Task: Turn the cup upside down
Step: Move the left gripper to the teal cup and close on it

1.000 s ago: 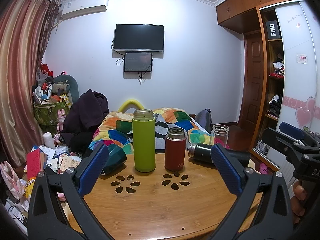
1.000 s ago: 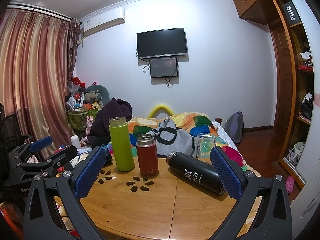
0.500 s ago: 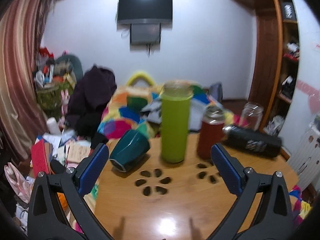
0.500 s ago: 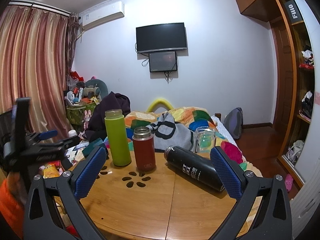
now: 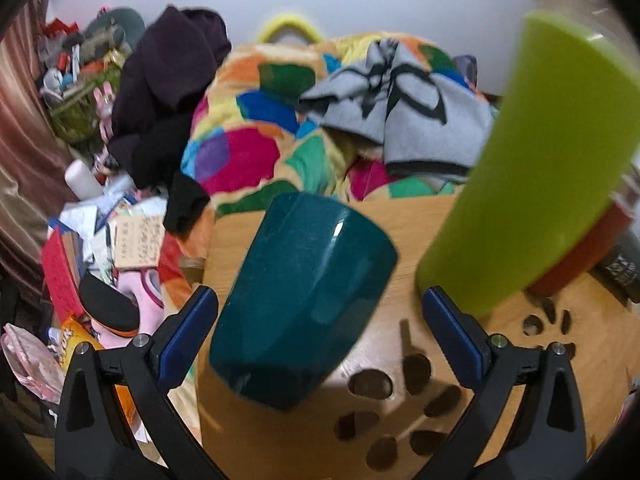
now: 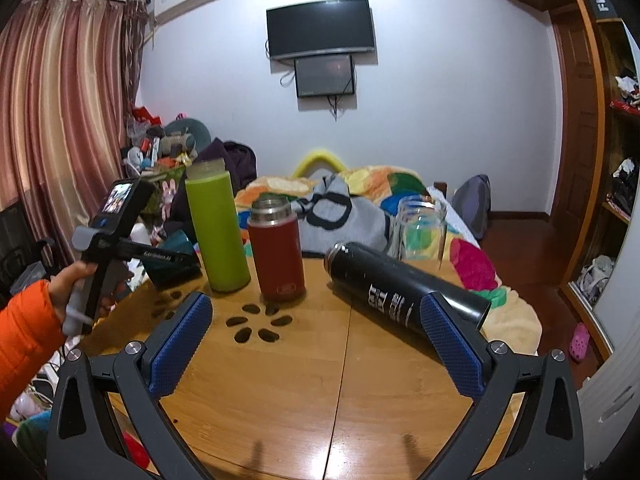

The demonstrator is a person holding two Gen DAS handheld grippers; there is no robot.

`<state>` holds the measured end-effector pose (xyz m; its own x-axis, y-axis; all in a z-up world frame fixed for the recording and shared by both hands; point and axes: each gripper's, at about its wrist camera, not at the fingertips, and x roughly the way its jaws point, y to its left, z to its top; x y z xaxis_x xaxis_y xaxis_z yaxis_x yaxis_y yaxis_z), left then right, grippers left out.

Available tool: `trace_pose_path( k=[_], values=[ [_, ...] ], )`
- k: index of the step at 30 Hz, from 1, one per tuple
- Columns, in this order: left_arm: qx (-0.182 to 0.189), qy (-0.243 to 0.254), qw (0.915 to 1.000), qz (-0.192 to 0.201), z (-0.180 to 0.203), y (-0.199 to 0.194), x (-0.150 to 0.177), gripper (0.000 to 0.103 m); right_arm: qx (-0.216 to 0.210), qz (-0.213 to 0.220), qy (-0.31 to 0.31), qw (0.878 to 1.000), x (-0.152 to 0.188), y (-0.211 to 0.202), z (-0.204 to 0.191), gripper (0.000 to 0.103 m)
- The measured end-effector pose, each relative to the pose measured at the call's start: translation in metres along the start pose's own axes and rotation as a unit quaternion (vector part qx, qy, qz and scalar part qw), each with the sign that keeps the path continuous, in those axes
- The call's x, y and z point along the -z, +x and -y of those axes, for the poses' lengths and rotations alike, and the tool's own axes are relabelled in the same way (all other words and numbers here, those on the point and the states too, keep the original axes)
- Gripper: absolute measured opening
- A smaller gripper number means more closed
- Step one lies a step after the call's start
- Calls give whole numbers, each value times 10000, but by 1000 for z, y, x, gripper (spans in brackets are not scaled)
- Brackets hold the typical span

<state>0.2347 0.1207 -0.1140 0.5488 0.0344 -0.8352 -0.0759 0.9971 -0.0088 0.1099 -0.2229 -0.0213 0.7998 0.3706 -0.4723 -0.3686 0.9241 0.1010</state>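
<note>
A dark teal cup (image 5: 300, 296) lies on its side near the left edge of the round wooden table (image 5: 304, 440), its rim end toward me. My left gripper (image 5: 320, 336) is open, its blue pads on either side of the cup without touching it. In the right wrist view the cup (image 6: 174, 258) shows partly behind the left gripper (image 6: 160, 258), held by a hand in an orange sleeve. My right gripper (image 6: 316, 346) is open and empty above the table's middle (image 6: 280, 400).
A tall green bottle (image 6: 216, 228), a red flask (image 6: 276, 252) and a glass jar (image 6: 420, 228) stand on the table; a black flask (image 6: 404, 292) lies on its side at right. The green bottle (image 5: 532, 168) stands just right of the cup. A cluttered bed lies beyond.
My left gripper has moved forward, down and left, and the teal cup now lies between its open fingers. The right gripper has barely moved.
</note>
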Motion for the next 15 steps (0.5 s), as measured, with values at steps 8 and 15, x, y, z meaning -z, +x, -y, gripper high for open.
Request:
trace_pose_path(
  k=[8,15],
  values=[
    [156,-188,9997,-26,-10,15,2,75,-60,-273,42,9996,7,17,3,103],
    [84,-99,9999,19,-5,7,11,73,-78,-378,107,9992,10,21,6,103]
  ],
)
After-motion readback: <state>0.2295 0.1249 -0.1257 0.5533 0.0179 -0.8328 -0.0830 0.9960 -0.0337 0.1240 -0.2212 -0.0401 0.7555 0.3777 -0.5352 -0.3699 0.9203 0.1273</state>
